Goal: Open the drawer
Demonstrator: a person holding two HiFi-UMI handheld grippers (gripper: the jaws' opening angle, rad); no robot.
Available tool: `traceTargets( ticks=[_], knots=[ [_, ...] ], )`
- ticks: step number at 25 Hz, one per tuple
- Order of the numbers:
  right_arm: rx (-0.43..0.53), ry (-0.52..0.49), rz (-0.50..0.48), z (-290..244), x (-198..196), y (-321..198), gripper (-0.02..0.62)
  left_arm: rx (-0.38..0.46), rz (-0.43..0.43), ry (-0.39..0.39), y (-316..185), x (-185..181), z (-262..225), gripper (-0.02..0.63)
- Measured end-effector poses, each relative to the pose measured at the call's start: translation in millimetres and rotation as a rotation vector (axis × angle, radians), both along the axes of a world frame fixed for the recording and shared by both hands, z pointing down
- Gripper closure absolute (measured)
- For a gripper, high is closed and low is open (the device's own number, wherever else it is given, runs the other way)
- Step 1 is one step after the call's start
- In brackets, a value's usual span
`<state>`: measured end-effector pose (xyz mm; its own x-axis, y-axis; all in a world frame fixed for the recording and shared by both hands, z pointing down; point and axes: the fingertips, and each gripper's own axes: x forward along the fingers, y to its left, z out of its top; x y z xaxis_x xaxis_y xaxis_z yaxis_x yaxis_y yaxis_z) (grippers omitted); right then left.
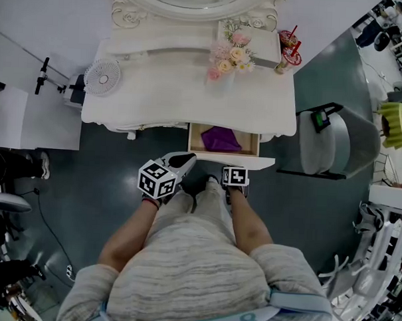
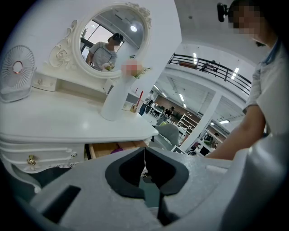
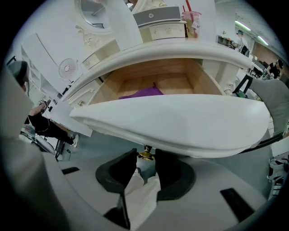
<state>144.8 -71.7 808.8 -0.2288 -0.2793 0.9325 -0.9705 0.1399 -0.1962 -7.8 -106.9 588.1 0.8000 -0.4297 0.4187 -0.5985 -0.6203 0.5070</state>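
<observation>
The white dressing table's drawer (image 1: 231,162) stands pulled out toward me, its wooden inside (image 3: 149,76) showing with a purple cloth (image 1: 220,138) (image 3: 140,92) in it. Under the drawer's curved white front (image 3: 180,122) hangs a small gold knob (image 3: 145,155). My right gripper (image 3: 144,158) (image 1: 232,168) is shut on that knob, a jaw on each side. My left gripper (image 2: 144,163) (image 1: 186,161) is shut with nothing in it and hangs just left of the drawer front, apart from it. In the left gripper view the drawer (image 2: 104,149) shows under the tabletop.
On the dressing table (image 1: 157,101) stand a small white fan (image 1: 102,77), a flower vase (image 1: 229,56), two drink cups (image 1: 289,50) and an oval mirror (image 2: 113,40). A grey chair (image 1: 335,139) stands at the right. Another small drawer with a gold knob (image 2: 30,159) is further left.
</observation>
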Motion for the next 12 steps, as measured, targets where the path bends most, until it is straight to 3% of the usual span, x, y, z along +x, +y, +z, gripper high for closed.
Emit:
traceTargets(
  ticks=[12],
  knots=[
    [-0.011, 0.002, 0.0, 1, 0, 17, 0.469, 0.004, 0.025, 0.002, 2, 0, 0, 0.592]
  ],
)
